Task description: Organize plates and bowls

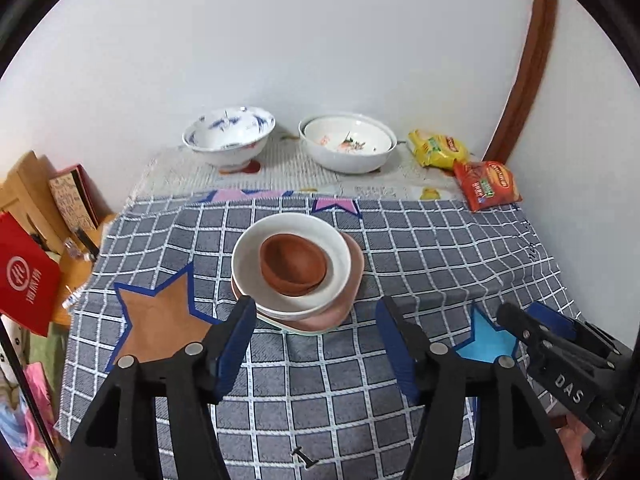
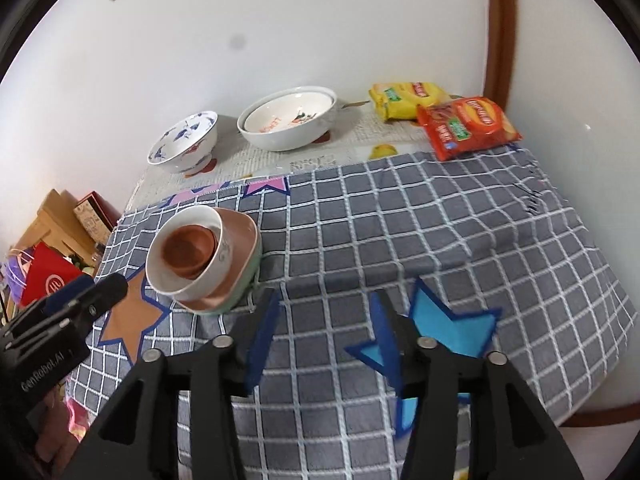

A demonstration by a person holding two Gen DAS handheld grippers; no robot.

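- Stack sits mid-table on the grey checked cloth (image 1: 400,248), left of centre in the right wrist view.
- Stack order, top down: brown bowl (image 1: 293,265) nested in white bowl (image 1: 292,266), on pink plate (image 1: 347,280), with a pale green plate (image 2: 244,292) edge showing under it.
- All bowls mouth-up; round, so no long axis. Brown bowl sits off-centre, pushed toward the white bowl's right side in the left wrist view.
- Pink plate looks rounded-square; corner sticks out past the white bowl toward the back right.
- Count: 2 bowls plus 2 plates in the stack; 2 more bowls at the back by the wall.
- Back bowls: blue-patterned bowl (image 1: 229,136) on the left, large white bowl (image 1: 347,143) beside it with an orange-printed dish nested inside. Both upright, apart.
- 2 snack packets at back right: yellow packet (image 1: 438,149), red packet (image 1: 487,185), overlapping.
- Left gripper (image 1: 316,316) jaws apart, nothing between; stack just beyond, left fingertip overlaps the stack's near rim in view, contact unclear.
- Right gripper (image 2: 324,312) jaws apart, empty, over bare cloth to the right of the stack, clear of it.
- Each gripper shows in the other's view at the frame edge, partly cut off.
- Green plate mostly hidden; near rim of stack covered by the left finger.
- Clutter left of table (boxes, red bag (image 1: 26,276)) cut off and blurred.
- Print inside the large white bowl is too small to read.
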